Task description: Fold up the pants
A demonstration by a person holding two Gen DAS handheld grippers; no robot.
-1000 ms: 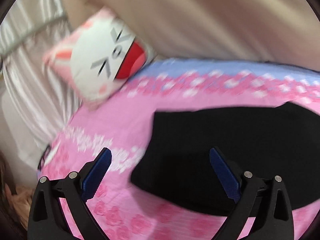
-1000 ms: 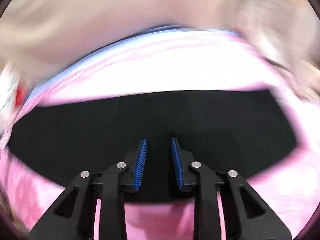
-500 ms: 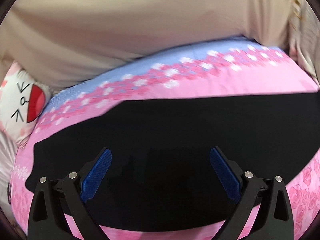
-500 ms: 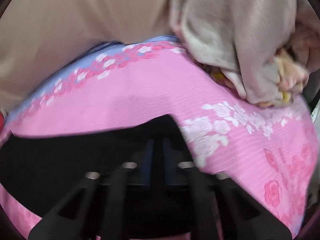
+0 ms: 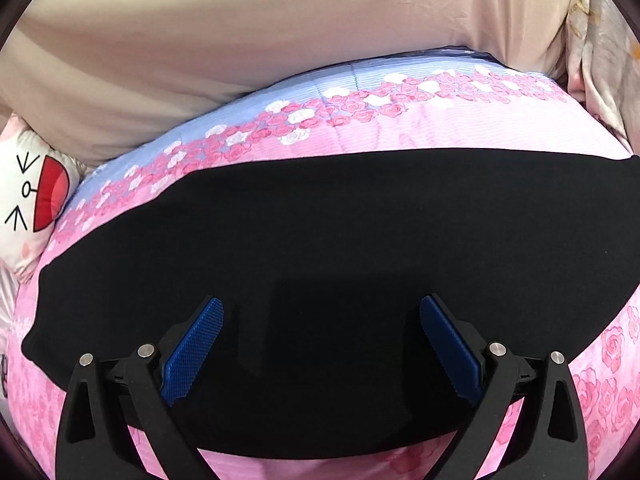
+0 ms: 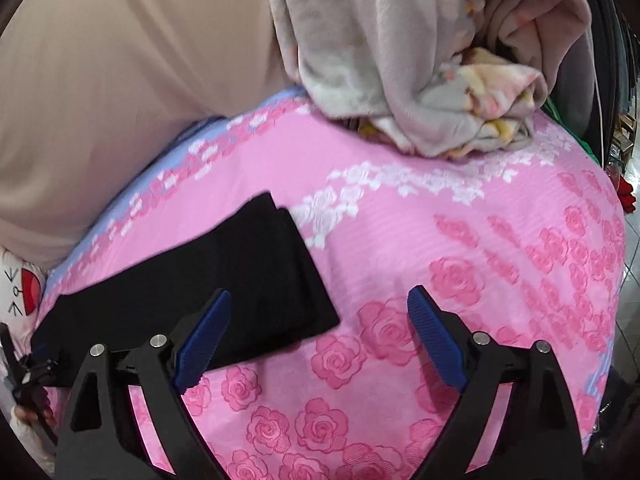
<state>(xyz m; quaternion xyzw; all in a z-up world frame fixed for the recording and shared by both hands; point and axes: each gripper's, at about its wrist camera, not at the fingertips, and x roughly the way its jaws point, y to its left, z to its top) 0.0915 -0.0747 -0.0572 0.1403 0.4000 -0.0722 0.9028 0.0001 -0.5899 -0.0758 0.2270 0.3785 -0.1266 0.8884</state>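
The black pants lie flat in a long band across the pink rose-print bed, running from the pillow end by the cartoon-face cushion toward the end where a grey blanket is heaped. Both legs look stacked, with two hem edges showing at the blanket end, so the lengthwise fold seems done.

The right tool, whose blue pads were nearly together a second ago over the dark cloth, now stands wide and empty, hovering above bare bedspread just beyond the hems. Its view has swung from the middle of the garment to its end. That suggests it has let go and is lining up for the hem, probably to carry it toward the waist.

The left tool is spread wide too and grips nothing. A second ago it looked at the cushion and the pants' end; since then it has come over the middle of the band and hovers there.
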